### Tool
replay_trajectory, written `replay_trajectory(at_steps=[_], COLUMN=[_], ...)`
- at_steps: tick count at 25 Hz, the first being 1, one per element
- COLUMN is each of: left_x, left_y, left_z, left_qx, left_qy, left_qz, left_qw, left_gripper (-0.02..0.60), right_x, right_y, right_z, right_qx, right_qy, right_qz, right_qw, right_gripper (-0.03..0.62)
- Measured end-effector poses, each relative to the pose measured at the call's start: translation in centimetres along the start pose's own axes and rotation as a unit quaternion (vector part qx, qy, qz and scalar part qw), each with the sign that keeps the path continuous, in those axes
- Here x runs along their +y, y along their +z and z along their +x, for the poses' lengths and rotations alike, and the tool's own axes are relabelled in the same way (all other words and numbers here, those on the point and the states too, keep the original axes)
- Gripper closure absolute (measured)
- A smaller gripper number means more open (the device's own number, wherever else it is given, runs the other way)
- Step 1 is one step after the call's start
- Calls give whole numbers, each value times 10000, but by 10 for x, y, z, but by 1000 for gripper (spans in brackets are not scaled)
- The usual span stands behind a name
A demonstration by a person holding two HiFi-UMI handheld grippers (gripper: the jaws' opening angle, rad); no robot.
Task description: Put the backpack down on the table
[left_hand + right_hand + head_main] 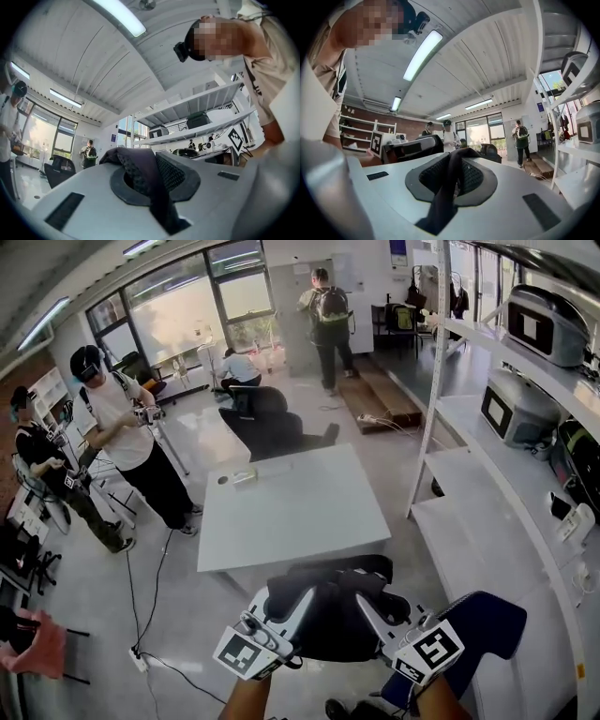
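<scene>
In the head view a black backpack [328, 615] hangs between both grippers, just short of the near edge of the white table [291, 512]. My left gripper [302, 600] is shut on a black strap [152, 187] of the backpack, which runs up through the closed jaws in the left gripper view. My right gripper [367, 604] is shut on another black strap [445, 192], pinched the same way in the right gripper view. Most of the backpack's body hangs below the grippers and is partly hidden by them.
A small box [246, 477] lies on the table's far left corner. White shelving [487, 474] with appliances runs along the right. Two people [122, 427] stand at the left; a black chair [272, 423] is beyond the table. A blue seat [487, 624] is at my lower right.
</scene>
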State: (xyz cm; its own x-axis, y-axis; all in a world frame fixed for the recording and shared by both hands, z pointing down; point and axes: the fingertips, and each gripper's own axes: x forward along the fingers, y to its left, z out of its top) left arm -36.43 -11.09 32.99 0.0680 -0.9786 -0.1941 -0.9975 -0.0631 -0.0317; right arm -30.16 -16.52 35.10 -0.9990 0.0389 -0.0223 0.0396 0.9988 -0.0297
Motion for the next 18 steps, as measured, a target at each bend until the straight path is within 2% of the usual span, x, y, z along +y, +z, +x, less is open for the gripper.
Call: replay_trajectory(at_steps=[3,7,10,12,15,18], left_x=[53,115,162,198,260,337], left_y=[11,42,66,76,76,50], left_z=[4,19,45,68,104,136], left_qx=[-92,-360,-486,-535,-546,-476], left_qy=[177,237,240,301,458,720], left_qz=[29,292,558,602,540,299], left_qw=[9998,9986,9970,9963,9960,9958], left_gripper=[541,541,541,541,541,541], right_x=[-7,-25,-54,-80,-124,-172], right_y=[13,45,77,94,102,87], right_z=[48,111,157,192,249,316], right_qx=[-68,-243,-422,-473,-460,-324], right_qy=[115,138,144,152,210,291], right_qz=[-120,-294,-438,-459,-404,-287], right_qw=[9998,9992,9980,9977,9979,9986], right_gripper=[531,531,531,530,531,531])
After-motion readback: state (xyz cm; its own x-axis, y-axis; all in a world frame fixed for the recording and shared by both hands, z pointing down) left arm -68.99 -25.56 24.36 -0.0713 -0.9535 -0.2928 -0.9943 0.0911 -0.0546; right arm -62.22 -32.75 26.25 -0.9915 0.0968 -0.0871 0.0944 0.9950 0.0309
